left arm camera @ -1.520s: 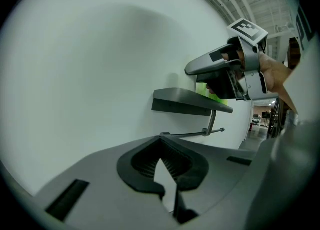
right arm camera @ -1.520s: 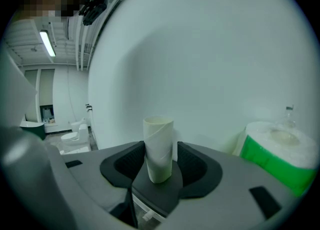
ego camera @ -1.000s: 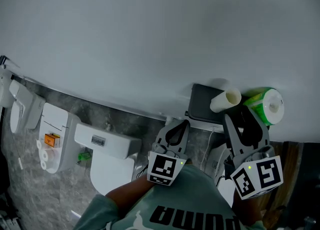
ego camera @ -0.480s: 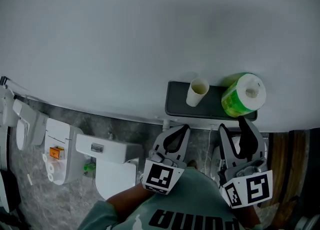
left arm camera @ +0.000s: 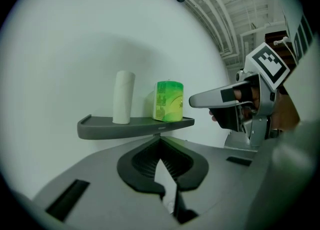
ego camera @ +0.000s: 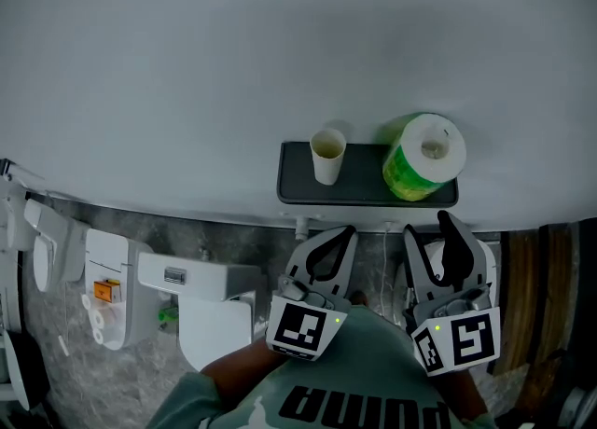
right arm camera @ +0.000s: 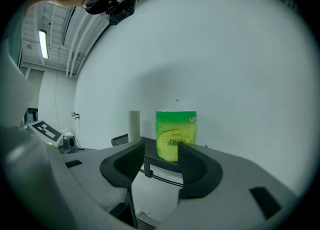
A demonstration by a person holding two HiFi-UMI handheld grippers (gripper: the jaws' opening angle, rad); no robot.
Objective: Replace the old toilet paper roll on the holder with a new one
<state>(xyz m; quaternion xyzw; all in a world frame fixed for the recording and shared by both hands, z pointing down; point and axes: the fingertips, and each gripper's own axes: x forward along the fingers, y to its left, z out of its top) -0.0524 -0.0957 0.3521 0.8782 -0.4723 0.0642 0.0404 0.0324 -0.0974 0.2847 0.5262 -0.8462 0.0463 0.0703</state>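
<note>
both grippers hang below the dark wall shelf (ego camera: 298,189), not touching it. left gripper (ego camera: 345,229) has its jaws pinched together, empty. right gripper (ego camera: 427,228) has its jaws partly apart and empty, framing the green-wrapped toilet roll (ego camera: 420,159) on the shelf. bare cardboard tube (ego camera: 327,155) stands upright to its left, apart. white toilet cistern (ego camera: 196,278) sits lower left.

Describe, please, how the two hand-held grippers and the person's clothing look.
Both the left gripper and the right gripper have grey bodies with black, ribbed, curved jaw pads. Each carries a white cube with black square markers and a small green light. The person wears a grey-green shirt with black lettering.
</note>
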